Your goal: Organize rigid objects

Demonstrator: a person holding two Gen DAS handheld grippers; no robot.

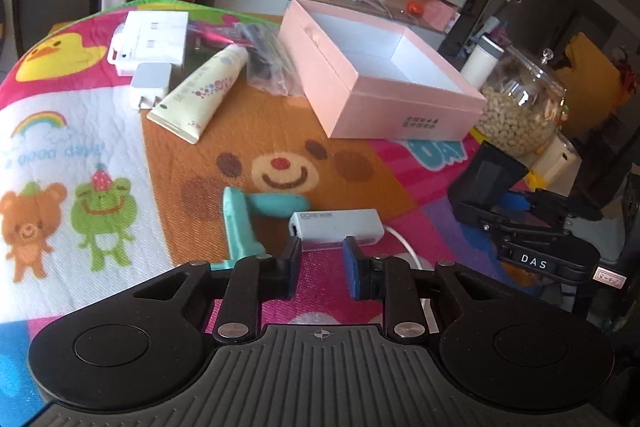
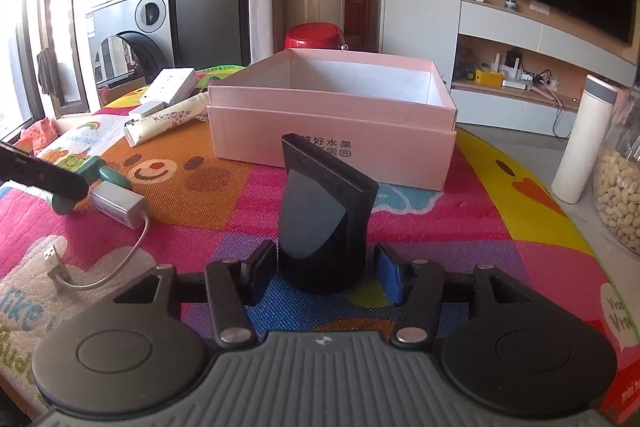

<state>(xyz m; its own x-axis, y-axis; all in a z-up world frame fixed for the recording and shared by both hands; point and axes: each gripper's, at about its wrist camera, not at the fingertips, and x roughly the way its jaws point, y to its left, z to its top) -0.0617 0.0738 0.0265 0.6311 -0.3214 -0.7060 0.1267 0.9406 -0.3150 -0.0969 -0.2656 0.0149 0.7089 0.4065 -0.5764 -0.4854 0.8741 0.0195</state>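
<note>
**Nozzle between the right jaws, adapter before the left**

The right gripper (image 2: 326, 273) stands open around the upright black nozzle (image 2: 324, 223), pads not touching it. The left gripper (image 1: 322, 269), jaws apart and empty, sits just near of the white adapter (image 1: 336, 227). The pink box (image 2: 332, 123) lies farther away.

On my bench the box (image 2: 332, 131) sits at the back, with the nozzle (image 2: 326, 215) standing in front of it, between my right tool's (image 2: 326, 273) fingers. The adapter (image 2: 118, 203) lies left of the nozzle; the tube (image 2: 168, 123) and charger (image 1: 150, 85) lie left of the box, the jar (image 1: 520, 115) right.
</note>
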